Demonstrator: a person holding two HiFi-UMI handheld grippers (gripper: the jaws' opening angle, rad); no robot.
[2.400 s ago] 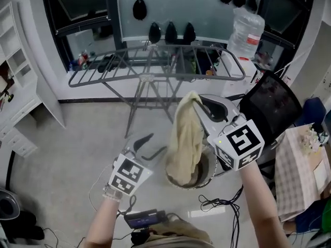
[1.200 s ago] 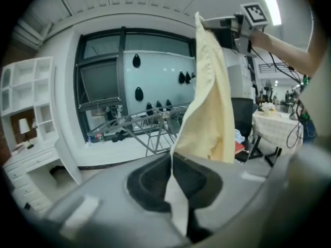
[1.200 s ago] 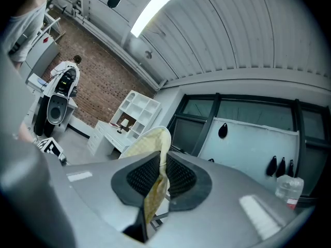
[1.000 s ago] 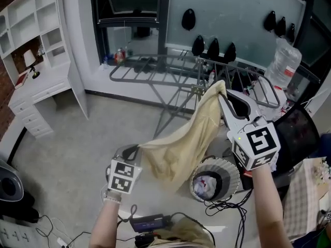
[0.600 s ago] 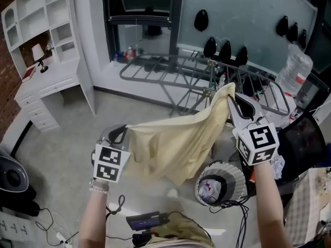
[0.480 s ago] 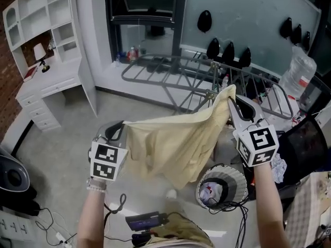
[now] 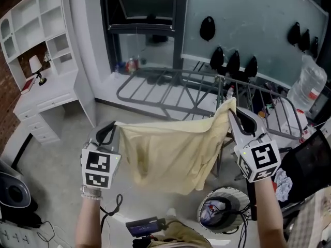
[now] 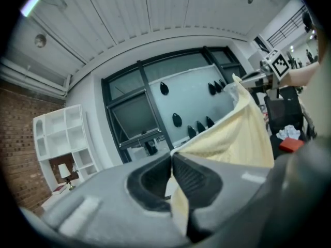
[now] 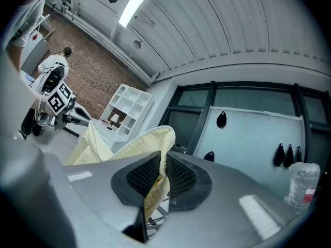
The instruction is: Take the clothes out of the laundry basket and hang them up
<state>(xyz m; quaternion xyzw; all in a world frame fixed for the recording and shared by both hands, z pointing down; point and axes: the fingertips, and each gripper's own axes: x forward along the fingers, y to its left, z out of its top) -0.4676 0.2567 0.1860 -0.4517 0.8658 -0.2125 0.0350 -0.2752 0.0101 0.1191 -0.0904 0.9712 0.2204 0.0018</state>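
Note:
A pale yellow garment [image 7: 170, 149] hangs stretched between my two grippers in the head view. My left gripper [image 7: 115, 124] is shut on its left top corner, and the cloth [image 8: 227, 141] runs out from between the jaws in the left gripper view. My right gripper [image 7: 229, 108] is shut on the right top corner, where the cloth [image 9: 150, 143] is pinched between the black pads. The grey drying rack [image 7: 170, 89] stands beyond the garment. The round laundry basket [image 7: 223, 216] sits on the floor at lower right with clothes inside.
A white shelf desk [image 7: 39, 76] stands at the left. A large water bottle [image 7: 307, 89] and a black chair [image 7: 310, 164] are at the right. Cables and a small device [image 7: 142, 225] lie on the floor near my feet. A dark bin [image 7: 13, 195] sits at lower left.
Both grippers have risen and spread apart, pulling the garment out flat. It now hangs wide in front of the rack, higher above the basket than before.

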